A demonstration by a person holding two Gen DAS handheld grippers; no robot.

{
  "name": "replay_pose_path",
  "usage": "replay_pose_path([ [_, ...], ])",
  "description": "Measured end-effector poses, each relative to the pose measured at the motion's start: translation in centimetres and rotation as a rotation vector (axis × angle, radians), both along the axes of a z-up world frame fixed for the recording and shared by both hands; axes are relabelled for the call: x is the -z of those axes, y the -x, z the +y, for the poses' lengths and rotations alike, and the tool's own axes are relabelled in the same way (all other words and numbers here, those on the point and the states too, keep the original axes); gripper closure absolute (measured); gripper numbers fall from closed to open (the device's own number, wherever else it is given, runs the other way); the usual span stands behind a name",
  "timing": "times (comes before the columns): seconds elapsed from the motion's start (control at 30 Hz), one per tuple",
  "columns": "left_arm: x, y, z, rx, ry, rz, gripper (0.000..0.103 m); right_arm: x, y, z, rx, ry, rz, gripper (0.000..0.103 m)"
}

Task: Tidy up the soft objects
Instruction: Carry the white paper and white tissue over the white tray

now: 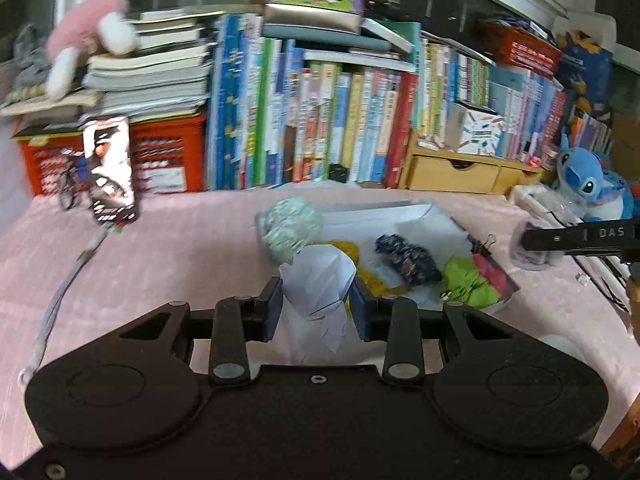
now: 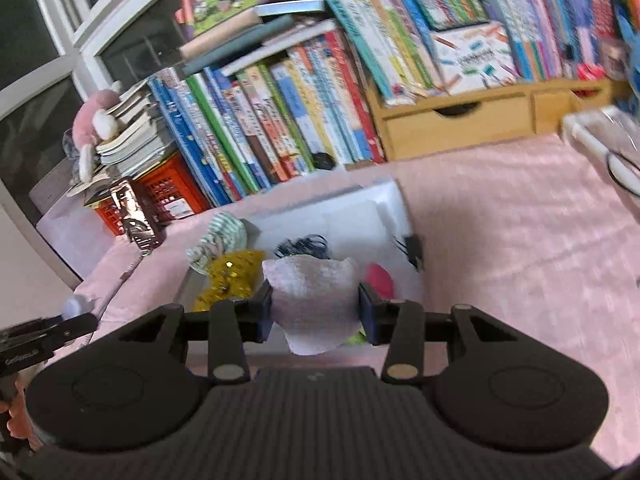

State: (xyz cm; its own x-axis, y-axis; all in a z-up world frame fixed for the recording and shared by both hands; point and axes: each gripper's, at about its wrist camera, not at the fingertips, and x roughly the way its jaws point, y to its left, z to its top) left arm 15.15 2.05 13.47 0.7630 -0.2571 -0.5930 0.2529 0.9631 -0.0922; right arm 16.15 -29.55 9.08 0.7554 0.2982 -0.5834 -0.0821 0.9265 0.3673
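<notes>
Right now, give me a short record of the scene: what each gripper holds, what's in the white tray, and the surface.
left gripper: shut on pale lavender cloth
right gripper: shut on pinkish-white cloth
white tray: mint striped bundle, yellow piece, dark patterned bundle, green and pink piece
surface: pink cover

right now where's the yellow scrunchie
In the white tray, left side of the right wrist view: the yellow scrunchie lies just below the striped scrunchie.
</notes>
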Motion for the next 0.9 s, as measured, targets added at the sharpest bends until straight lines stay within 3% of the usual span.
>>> replay_pose_path([
  [0.5, 0.1, -10.2, -3.5, -0.007, 0.065, 0.141, 0.069, -1.8, -6.3, 4.7, -0.085, 0.098, -0.009, 0.055],
  [0.9, 3.3, -17.2, -6.7, 0.002, 0.020, 0.226, 0.069, 0.9, -12.5, 6.6, -0.120, 0.146, 0.050, 0.055],
])
